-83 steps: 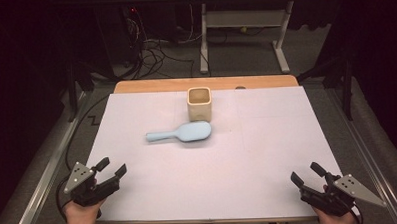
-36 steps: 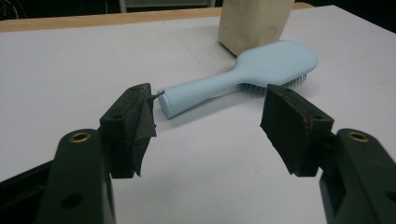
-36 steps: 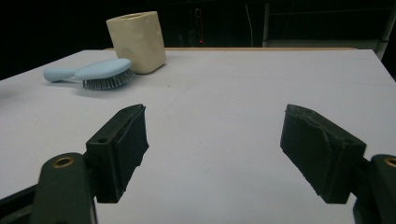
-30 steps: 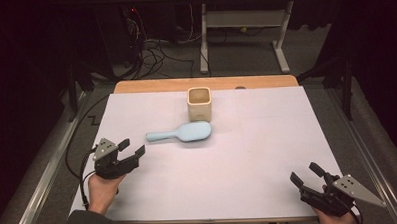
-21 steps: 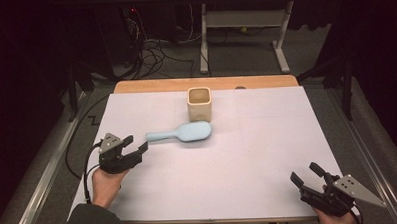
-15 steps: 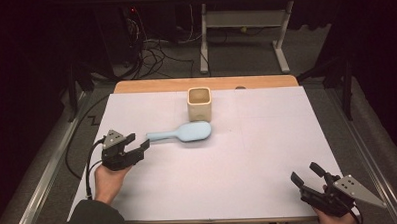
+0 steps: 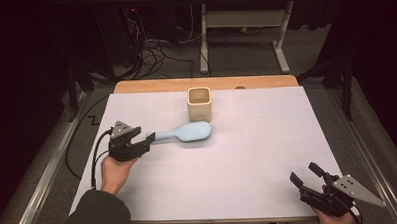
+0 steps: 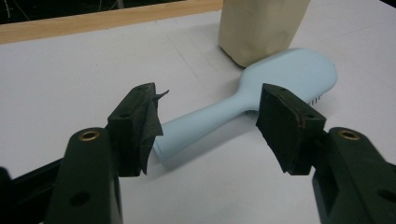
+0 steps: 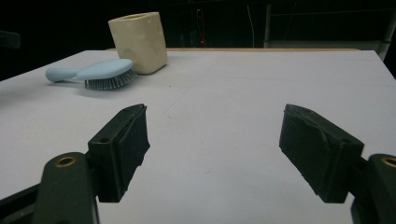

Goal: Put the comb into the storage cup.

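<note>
High view. We see the hairbrush (image 7: 184,133) lying bristles down on the white table (image 7: 248,155), just in front of the beige cup (image 7: 199,103). Its long axis runs roughly left to right, handle toward the left edge and head toward the middle. The left gripper (image 7: 143,142) sits at the handle's tip, so the brush lies directly ahead of its jaws. The right gripper (image 7: 305,176) rests at the near right corner, well apart from the brush; the left hand is by far the nearer.

Left gripper view. We look along the jaws, which stand apart. The handle end of the hairbrush (image 8: 196,128) lies between and just beyond the pads, which do not press on it. The handle runs away from us toward the cup (image 8: 261,28). The jaws have just been closing slightly, with nothing clamped yet. Whether the left pad grazes the handle tip we cannot tell for certain.

Right gripper view. The jaws stand wide apart over bare table. The hairbrush (image 9: 100,70) and cup (image 9: 138,42) lie far off to the left.

Change from earlier frames. The left gripper has travelled from the near left corner up to the handle. The right gripper, brush and cup have kept their places.
</note>
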The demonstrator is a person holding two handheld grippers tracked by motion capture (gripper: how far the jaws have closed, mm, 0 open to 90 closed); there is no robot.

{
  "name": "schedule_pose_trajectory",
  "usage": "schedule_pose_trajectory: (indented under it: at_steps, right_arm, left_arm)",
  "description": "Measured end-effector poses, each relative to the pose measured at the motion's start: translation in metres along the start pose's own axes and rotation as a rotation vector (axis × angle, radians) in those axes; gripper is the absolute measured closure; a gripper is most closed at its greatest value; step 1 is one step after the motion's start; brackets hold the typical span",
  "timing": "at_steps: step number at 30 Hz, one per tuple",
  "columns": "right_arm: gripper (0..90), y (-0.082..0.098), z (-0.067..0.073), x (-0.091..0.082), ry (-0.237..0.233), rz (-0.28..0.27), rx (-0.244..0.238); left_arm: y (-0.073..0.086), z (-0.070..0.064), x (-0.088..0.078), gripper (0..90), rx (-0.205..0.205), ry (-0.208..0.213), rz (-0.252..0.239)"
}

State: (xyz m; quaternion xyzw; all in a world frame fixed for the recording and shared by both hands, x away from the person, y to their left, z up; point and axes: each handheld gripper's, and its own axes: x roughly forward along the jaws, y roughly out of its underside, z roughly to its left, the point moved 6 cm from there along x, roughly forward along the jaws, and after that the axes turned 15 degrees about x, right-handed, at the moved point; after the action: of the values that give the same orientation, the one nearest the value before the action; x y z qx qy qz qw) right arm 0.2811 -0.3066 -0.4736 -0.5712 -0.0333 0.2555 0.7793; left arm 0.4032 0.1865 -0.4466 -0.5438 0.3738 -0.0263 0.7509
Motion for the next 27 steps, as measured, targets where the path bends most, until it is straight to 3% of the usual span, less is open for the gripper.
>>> schedule_pose_trajectory:
  at_steps: [17,19,21,27]
  right_arm:
    - [24.5,0.001,0.001,0.001,-0.010,0.010,-0.003]
    - [24.5,0.001,0.001,0.002,-0.012,0.011,-0.003]
    - [24.4,0.001,0.001,0.002,-0.013,0.012,-0.004]
    - [24.4,0.001,0.001,0.002,-0.006,0.013,-0.001]
  left_arm:
    - [-0.019,0.007,0.018,41.0,-0.013,0.009,0.056]
    - [-0.023,0.009,0.022,40.9,0.004,-0.002,0.090]
    - [-0.027,0.009,0.024,41.0,0.004,-0.006,0.092]
    - [-0.041,0.009,0.034,41.6,-0.004,0.024,0.148]
